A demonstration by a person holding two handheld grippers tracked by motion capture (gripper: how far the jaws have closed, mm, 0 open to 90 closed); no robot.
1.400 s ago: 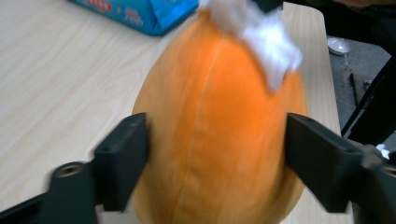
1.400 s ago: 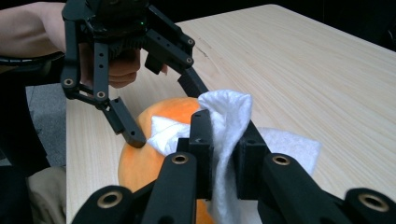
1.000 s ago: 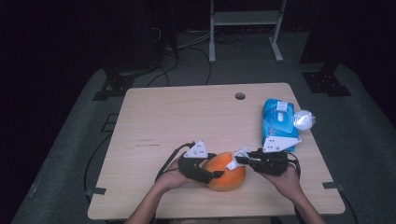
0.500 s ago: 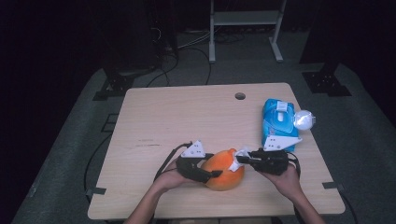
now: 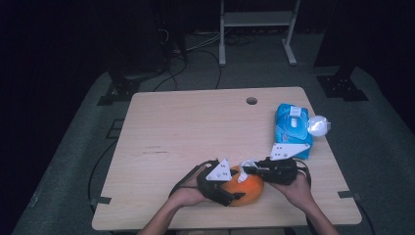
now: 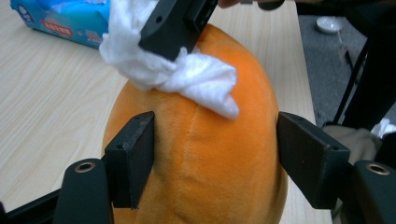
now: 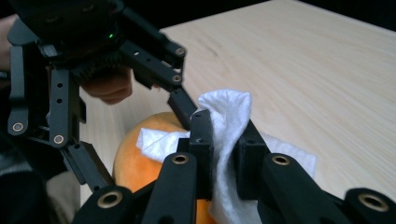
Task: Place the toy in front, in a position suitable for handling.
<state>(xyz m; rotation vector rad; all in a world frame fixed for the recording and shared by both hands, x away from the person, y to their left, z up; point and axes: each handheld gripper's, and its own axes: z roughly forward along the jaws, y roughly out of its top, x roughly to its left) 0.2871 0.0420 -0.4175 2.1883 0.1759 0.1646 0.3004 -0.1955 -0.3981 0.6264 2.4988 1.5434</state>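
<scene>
An orange plush ball [image 5: 250, 190] lies near the table's front edge. My left gripper [image 5: 234, 187] straddles it. In the left gripper view one pad [image 6: 133, 156] sinks into the ball's [image 6: 210, 163] side and the other rests on its far flank. Those jaws have just been opening, with the ball still between them. My right gripper [image 5: 244, 169] comes from the right, shut on a crumpled white tissue [image 7: 224, 107] that lies on the ball's top [image 7: 133, 163]. The left gripper view shows that tissue [image 6: 187, 77] under the right gripper's black jaw tip [image 6: 175, 23].
A blue tissue pack [image 5: 292, 128] lies at the table's right side, with a round white object [image 5: 318, 126] beside it at the edge. A cable hole [image 5: 251, 101] is at the far edge. Bare wood [image 5: 195, 127] spans the table's middle and left. Cables and a white stand [image 5: 257, 19] lie beyond.
My left gripper and the orange ball have shifted a little to the right and toward the near edge. The right gripper has stayed put with the tissue.
</scene>
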